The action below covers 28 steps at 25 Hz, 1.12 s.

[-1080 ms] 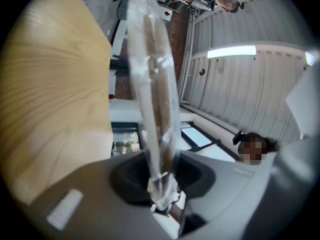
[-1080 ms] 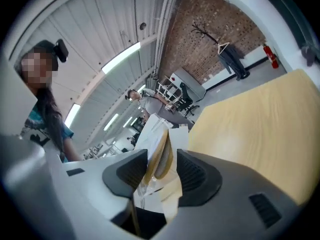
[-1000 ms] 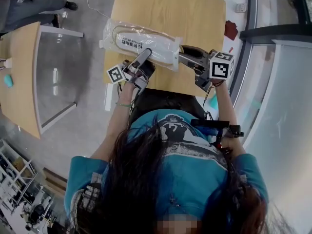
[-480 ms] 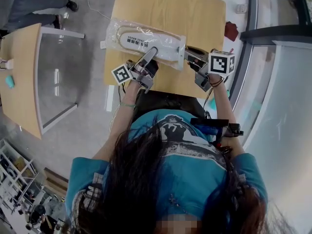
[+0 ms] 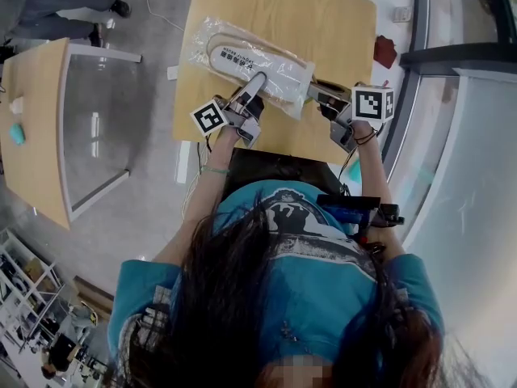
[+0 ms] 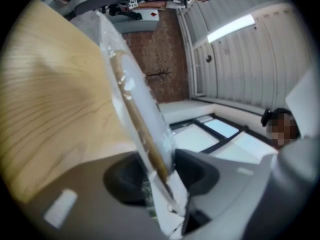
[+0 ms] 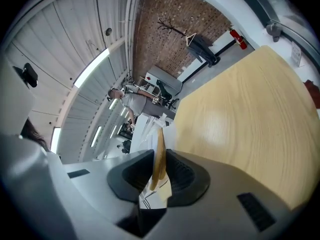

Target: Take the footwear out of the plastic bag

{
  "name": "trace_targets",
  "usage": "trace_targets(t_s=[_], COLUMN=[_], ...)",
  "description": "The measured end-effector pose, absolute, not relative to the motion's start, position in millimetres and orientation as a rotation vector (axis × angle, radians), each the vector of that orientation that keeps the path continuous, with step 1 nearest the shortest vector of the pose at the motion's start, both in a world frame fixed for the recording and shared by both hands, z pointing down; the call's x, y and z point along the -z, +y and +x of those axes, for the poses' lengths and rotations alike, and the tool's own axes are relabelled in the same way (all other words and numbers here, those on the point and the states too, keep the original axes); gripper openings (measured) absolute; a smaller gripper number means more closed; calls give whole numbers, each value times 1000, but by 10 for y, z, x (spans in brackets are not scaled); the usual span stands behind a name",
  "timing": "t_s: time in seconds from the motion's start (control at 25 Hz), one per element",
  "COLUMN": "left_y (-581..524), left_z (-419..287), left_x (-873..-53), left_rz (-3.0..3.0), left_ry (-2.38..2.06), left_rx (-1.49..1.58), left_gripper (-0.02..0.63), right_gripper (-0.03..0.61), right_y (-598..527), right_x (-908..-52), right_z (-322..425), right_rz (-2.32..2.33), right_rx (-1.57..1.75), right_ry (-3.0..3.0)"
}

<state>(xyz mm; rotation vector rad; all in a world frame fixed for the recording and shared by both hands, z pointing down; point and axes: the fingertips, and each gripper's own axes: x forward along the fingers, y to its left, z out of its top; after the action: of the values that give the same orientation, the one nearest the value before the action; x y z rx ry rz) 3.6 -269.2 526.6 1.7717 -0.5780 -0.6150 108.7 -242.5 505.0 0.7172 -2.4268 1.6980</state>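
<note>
Left gripper (image 5: 257, 82) and right gripper (image 5: 317, 93) are placed at the plastic bag (image 5: 202, 49), footwear (image 5: 246, 59) inside, upper centre of the head view. In the left gripper view, opening jaws are seen around the bag. In the right gripper view, closing jaws are pressed on it.

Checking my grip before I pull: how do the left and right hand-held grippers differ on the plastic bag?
The left hand-held gripper reaches over the plastic bag's near long edge, jaws opening loosely around it; the right hand-held gripper is at the bag's right end, jaws closing tight on it. Both have bag between their jaws.
</note>
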Motion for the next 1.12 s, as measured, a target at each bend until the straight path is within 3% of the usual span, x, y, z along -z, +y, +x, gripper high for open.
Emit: trace_targets(t_s=[0.52,0.88,1.12], left_y=[-2903,-3087,-3145], left_z=[-187,-339,-400], left_x=[-5396,-5364,-5447], left_rz=[1705,1758,1745], left_ry=[-804,-793,-844], left_rx=[661,649,624], left_gripper=[207,138,132], right_gripper=[77,74,74], right_y=[-2389,-2304,-2276], right_x=[-4972,-4940,-4937], right_z=[1180,1421,1510], right_rz=[804,791,800], right_rx=[-1711,-1695,-1691], right_ry=[-2391,-2399,-2388])
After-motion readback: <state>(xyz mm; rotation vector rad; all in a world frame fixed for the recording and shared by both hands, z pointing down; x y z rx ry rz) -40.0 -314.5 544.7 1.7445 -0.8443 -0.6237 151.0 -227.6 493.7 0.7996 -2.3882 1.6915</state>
